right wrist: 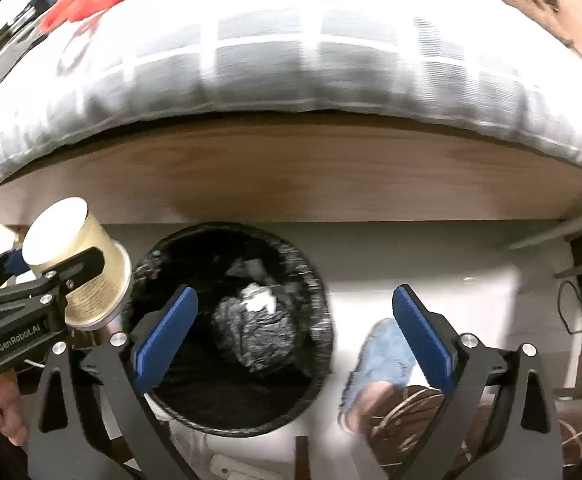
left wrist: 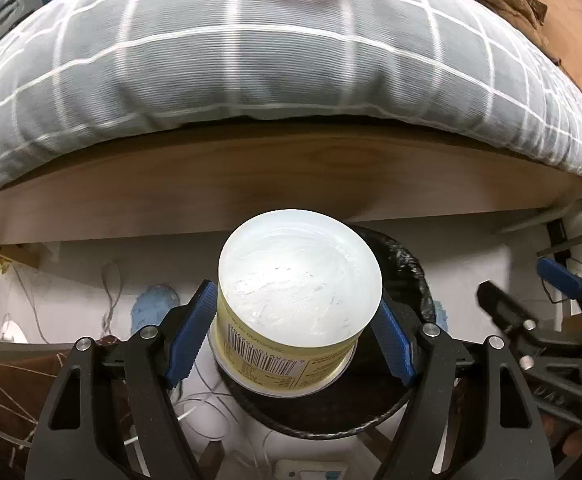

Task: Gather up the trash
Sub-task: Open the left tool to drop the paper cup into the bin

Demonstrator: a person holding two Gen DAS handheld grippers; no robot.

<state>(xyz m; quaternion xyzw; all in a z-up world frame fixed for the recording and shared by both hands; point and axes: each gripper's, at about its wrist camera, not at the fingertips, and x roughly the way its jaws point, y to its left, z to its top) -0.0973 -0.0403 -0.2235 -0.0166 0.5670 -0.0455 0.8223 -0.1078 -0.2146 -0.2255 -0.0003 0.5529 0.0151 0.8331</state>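
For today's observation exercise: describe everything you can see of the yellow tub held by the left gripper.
The yellow tub is a round, squat plastic container with pale yellow walls, a printed label bearing a barcode, and a translucent whitish flat end facing the left wrist camera. The right wrist view shows ridged threading near its wider rim. It is clamped between the blue ribbed fingers of the left gripper, tilted, and hangs above the edge of the black-lined bin. Nothing else touches it.

A bedroom: checked duvet (left wrist: pixel 251 60) on a wooden bed frame (left wrist: pixel 275 176).
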